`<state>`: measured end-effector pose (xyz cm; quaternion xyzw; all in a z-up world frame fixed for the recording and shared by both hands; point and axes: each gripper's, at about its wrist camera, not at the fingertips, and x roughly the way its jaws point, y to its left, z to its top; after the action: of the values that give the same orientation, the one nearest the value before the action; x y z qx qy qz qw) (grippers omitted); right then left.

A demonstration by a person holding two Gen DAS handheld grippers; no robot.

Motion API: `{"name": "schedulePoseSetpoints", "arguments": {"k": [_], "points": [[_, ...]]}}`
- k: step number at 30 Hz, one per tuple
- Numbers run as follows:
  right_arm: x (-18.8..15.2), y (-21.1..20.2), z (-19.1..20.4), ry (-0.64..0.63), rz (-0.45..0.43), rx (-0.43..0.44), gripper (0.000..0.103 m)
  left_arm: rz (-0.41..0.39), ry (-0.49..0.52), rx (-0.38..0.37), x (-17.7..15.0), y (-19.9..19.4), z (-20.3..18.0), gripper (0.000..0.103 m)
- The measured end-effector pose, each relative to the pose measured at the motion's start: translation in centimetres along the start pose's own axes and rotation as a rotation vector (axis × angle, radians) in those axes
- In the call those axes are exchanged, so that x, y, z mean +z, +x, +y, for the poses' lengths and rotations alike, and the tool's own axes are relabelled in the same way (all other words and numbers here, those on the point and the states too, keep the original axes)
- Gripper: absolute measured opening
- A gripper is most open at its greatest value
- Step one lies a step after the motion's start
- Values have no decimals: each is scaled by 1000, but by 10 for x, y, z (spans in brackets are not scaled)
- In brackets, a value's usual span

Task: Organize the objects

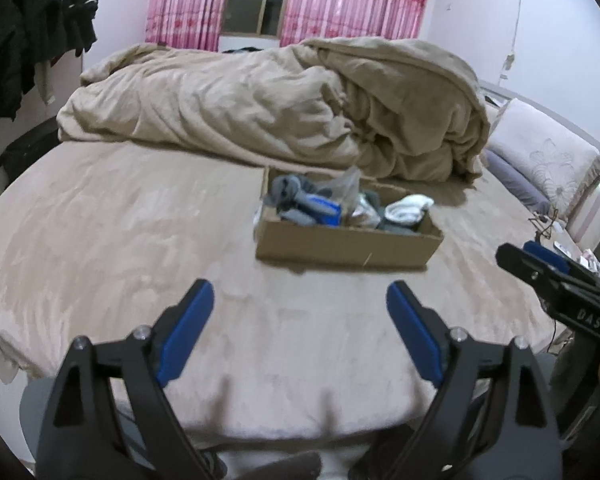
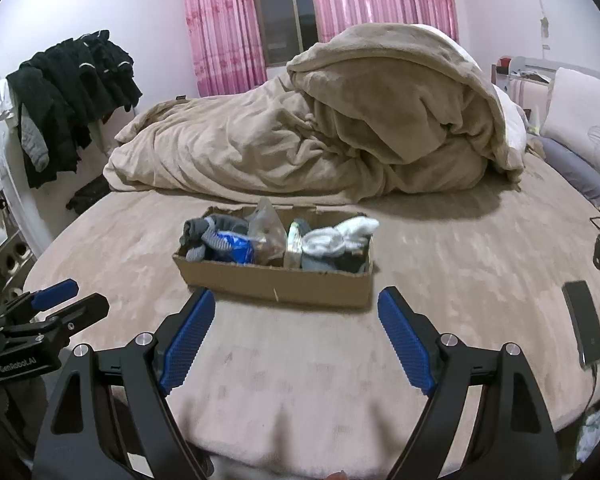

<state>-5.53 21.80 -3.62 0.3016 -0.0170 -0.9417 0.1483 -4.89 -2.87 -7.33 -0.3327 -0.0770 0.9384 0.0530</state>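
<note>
Left gripper (image 1: 300,304), right gripper (image 2: 296,312) both released (empty), facing cardboard box (image 2: 276,284) on bed (image 2: 460,272).

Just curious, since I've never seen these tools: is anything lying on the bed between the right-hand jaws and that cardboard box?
No. In the right wrist view, only bare beige bedspread lies between the open right gripper and the cardboard box.

The left black plastic two-finger gripper (image 1: 300,292) has ribbed blue rubber pads (image 1: 186,332), silver screws and triangular cut-outs. The matching right black plastic gripper (image 2: 296,300) bears white "DAS" lettering; the left's side reads "GenRoboAI".
</note>
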Motion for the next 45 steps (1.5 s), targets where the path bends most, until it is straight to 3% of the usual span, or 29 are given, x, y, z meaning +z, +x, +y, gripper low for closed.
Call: {"name": "schedulePoseSetpoints", "arguments": {"k": [45], "points": [[-13, 9, -1, 4, 32, -7, 86, 4, 16, 20, -5, 3, -2, 90]]}}
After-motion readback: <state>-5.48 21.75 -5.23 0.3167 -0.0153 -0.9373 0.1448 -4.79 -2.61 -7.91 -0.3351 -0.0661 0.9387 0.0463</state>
